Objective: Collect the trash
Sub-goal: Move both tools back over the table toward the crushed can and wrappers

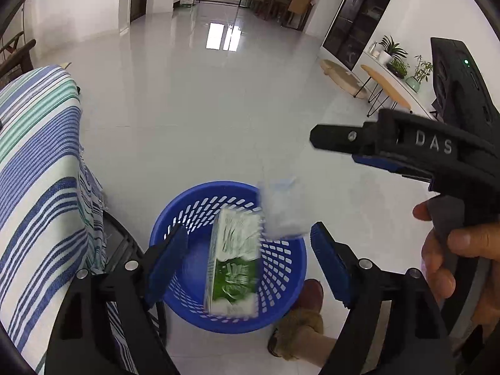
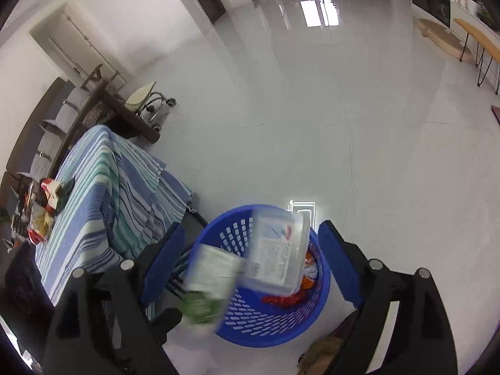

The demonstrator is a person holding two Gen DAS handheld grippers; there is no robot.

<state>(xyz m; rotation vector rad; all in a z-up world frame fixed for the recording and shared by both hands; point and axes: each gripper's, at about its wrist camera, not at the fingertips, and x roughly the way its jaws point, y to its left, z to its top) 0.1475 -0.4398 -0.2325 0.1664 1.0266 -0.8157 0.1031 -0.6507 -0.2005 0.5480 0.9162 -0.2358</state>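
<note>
Both grippers are hanging over the blue basket (image 1: 228,259), fingers spread wide and pinching nothing. Nearest in the left wrist view, the left gripper (image 1: 250,265) is framing a green-and-white pack (image 1: 234,262) that is sitting between the fingers but touching neither; it is blurred, apparently dropping, its long axis running 12-to-6 straight down into the basket mouth. Just up at 1 o'clock from it, a pale clear-plastic pack (image 1: 281,212) is smearing over the basket rim. In the right wrist view the right gripper (image 2: 250,265) is likewise standing open around that clear pack (image 2: 275,256), which is free of the pads and tilted, long axis roughly 1-to-7, over the red scraps (image 2: 287,298) already lying in the basket; the green pack (image 2: 212,284) is at 8 o'clock from it, near the rim's left side. Judgement: both items are falling basketward and the green one looks closest to clipping the rim. Farther out at 9 to 10 o'clock, on the striped-cloth desk (image 2: 103,187), more wrappers (image 2: 43,209) are waiting, so the left hand is likely the nearer one for the next pick. A person's slippered foot (image 1: 300,328) is standing just beside the basket at 5 o'clock.
</note>
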